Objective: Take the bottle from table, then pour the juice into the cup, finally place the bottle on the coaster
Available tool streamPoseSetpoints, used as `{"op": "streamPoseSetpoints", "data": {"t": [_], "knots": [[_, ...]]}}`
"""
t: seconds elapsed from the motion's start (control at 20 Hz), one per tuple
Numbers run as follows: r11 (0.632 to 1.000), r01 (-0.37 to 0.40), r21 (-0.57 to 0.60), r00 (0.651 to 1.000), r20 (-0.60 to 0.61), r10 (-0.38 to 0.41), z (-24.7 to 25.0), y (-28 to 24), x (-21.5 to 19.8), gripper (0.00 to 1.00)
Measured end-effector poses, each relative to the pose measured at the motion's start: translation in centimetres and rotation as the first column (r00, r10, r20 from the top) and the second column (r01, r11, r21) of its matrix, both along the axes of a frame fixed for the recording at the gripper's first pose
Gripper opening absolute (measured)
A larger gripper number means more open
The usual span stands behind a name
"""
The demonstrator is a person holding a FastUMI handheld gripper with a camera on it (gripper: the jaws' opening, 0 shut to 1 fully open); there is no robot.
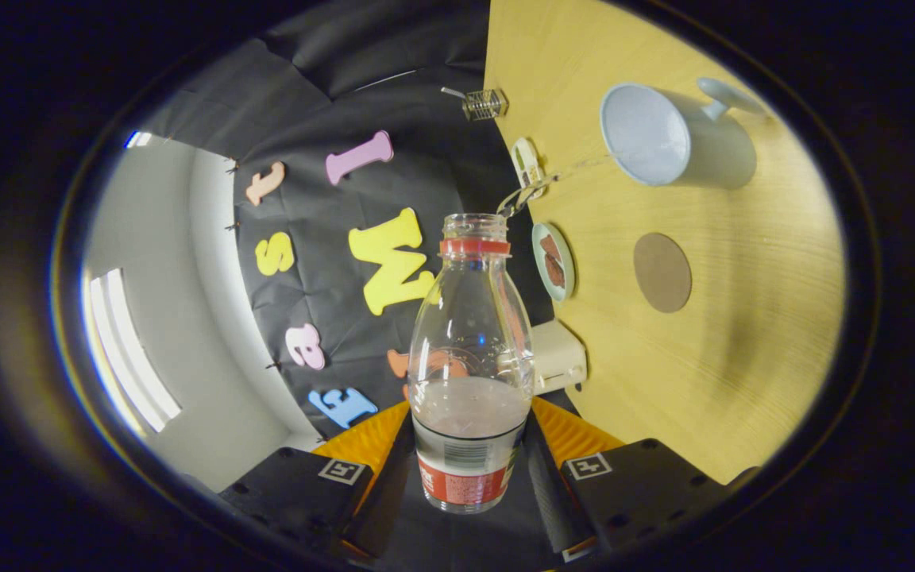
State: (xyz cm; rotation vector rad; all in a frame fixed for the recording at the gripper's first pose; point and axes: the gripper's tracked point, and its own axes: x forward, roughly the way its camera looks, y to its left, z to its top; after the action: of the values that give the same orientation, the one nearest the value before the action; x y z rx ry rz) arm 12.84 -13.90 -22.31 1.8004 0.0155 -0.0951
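With the tongs [469, 469] clamped on the uncapped bottle [469, 357], the pour was under way; next it needed tipping further toward the cup [668, 139], beyond the coaster [662, 272].

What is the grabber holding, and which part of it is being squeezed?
The gripper holds the bottle, both fingers pressing on its lower body by the label, below the juice line.

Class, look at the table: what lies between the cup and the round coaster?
In the gripper view, only bare table separates the cup from the coaster. The gripper is shut on the bottle.
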Motion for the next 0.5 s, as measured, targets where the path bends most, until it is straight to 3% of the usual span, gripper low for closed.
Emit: {"op": "streamPoseSetpoints", "data": {"t": [0.5], "knots": [[0.999,-0.001,0.038,1.0,-0.001,0.001,0.93,-0.81,0.18,0.77]]}}
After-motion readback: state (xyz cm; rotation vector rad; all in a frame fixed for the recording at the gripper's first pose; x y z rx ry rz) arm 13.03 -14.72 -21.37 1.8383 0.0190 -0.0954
